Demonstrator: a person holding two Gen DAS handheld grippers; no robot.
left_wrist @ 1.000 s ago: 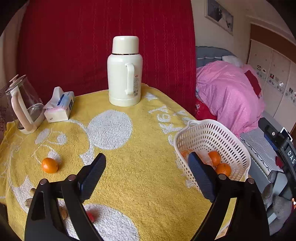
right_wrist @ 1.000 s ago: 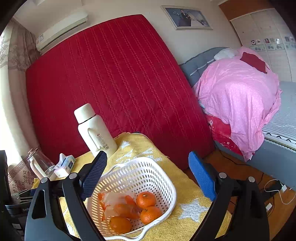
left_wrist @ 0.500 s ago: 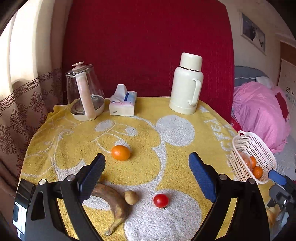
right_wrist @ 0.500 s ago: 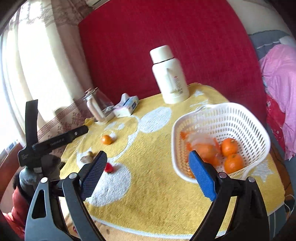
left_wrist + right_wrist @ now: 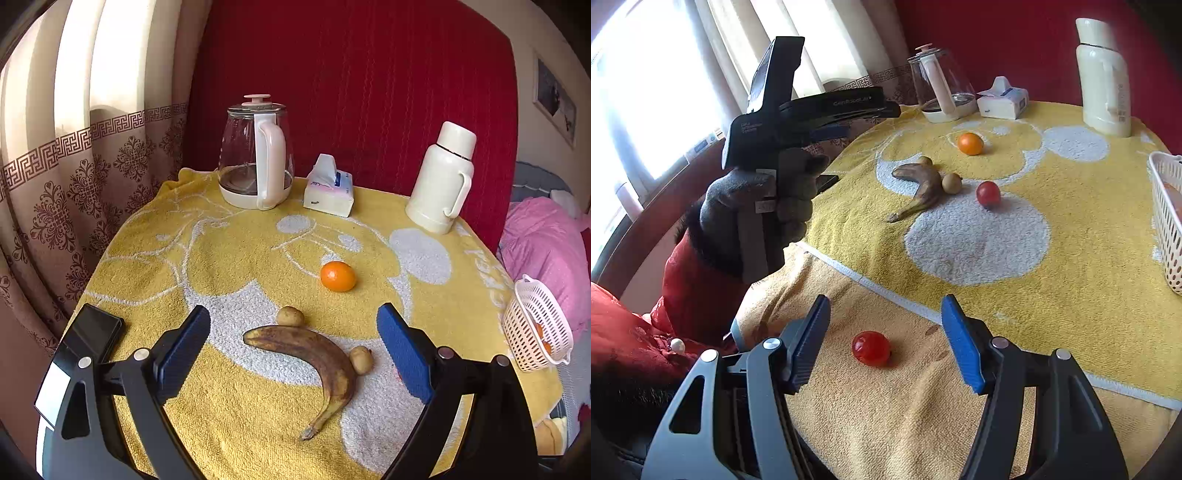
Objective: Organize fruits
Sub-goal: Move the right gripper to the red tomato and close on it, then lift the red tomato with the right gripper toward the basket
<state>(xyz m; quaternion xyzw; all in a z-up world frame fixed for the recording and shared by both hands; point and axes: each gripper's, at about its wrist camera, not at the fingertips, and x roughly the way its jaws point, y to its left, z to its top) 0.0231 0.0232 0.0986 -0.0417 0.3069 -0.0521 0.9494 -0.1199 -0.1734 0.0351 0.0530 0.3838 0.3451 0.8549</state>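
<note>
Our right gripper (image 5: 882, 343) is closing around a tomato (image 5: 871, 348) on the hanging towel (image 5: 923, 424), pads not touching yet. It may roll off the slope. Left gripper (image 5: 291, 354) is spread above the banana (image 5: 314, 360); basket (image 5: 535, 325) is well apart.

1 orange tangerine (image 5: 337, 276) sits mid-worktop. Nearer lies a brown, overripe banana (image 5: 314, 356), curved, stem toward the near edge, with 2 small tan fruits (image 5: 290, 316) touching it, 1 on each side. A red tomato (image 5: 988, 193) rests just right of them. Another red tomato (image 5: 871, 348) lies on the cloth's hanging near edge. A white basket (image 5: 535, 325) at the far right holds more tangerines.
</note>
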